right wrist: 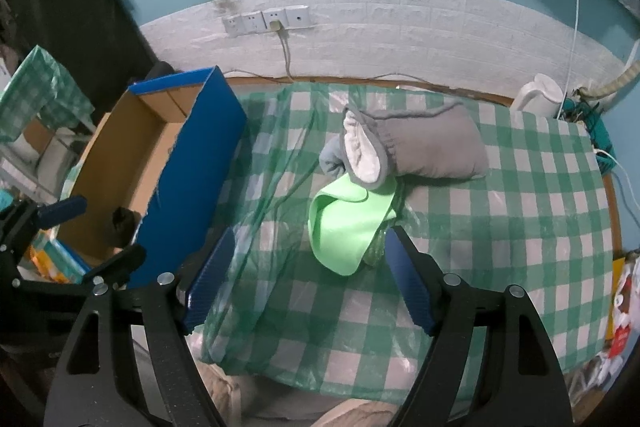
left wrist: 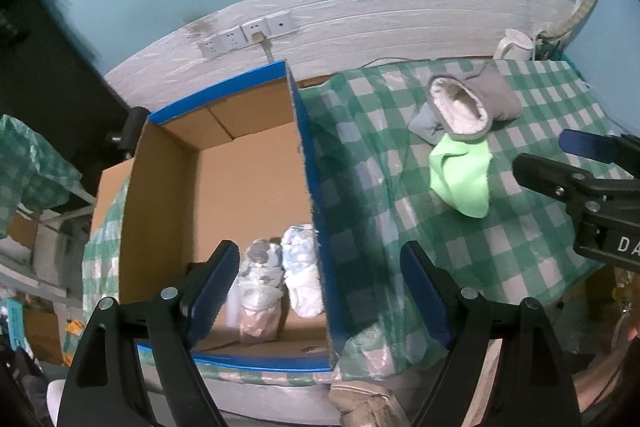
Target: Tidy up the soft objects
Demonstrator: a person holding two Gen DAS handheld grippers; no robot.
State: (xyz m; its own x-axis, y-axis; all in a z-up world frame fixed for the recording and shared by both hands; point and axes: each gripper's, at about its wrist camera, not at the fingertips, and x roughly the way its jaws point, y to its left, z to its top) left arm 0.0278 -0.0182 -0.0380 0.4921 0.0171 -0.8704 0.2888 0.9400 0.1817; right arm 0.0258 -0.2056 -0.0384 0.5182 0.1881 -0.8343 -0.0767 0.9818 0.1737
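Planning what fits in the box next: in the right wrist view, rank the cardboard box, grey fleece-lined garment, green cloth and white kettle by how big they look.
1. cardboard box
2. grey fleece-lined garment
3. green cloth, though it lies nearer the camera, so its place against the garment is unsure
4. white kettle, farthest back, so it may look smaller than it is

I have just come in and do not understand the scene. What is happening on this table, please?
A person is sorting soft things into a blue-edged cardboard box, holding a two-finger tool in each hand. Two rolled patterned cloth bundles already stand in the box. The left tool hangs open above the box wall; the right tool is open and empty above the green checked tablecloth. A bright green cloth and a grey fleece-lined garment lie on the table.
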